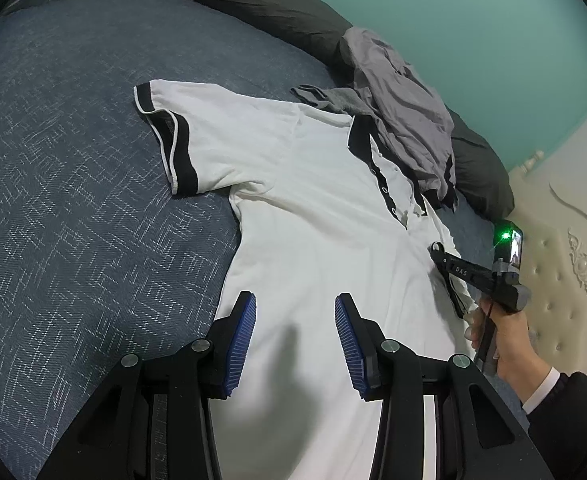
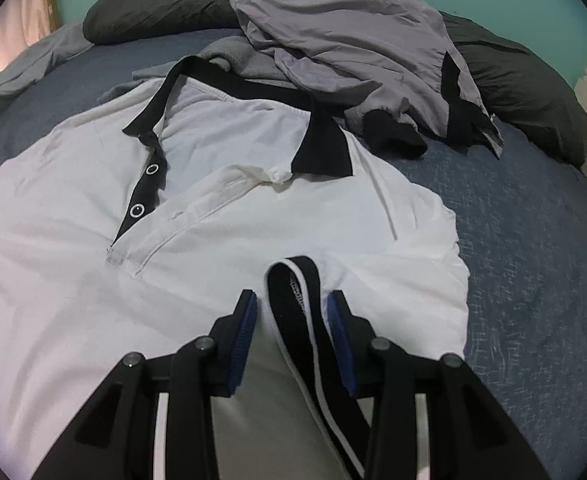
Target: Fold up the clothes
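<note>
Polo shirt (image 2: 221, 240) lies spread flat on the bed (image 1: 73, 200), collar toward the pillows (image 2: 525, 92). A heap of clothes (image 2: 353, 48) sits behind the collar, overlapping it, with the pillows behind the heap. One sleeve cuff (image 2: 305, 304) lies folded inward on the shirt body.

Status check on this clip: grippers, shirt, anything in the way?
Left gripper open over white polo shirt. Right gripper straddles black sleeve cuff, grip unclear. Grey garment overlaps collar.

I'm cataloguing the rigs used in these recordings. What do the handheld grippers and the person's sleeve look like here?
The left gripper has black angular linkage arms with silver pivot bolts and ribbed blue pads. The right gripper matches, lettered "DAS", with a grey handle and a green-lit screen module on top. The sleeve is dark over a white cuff.
</note>
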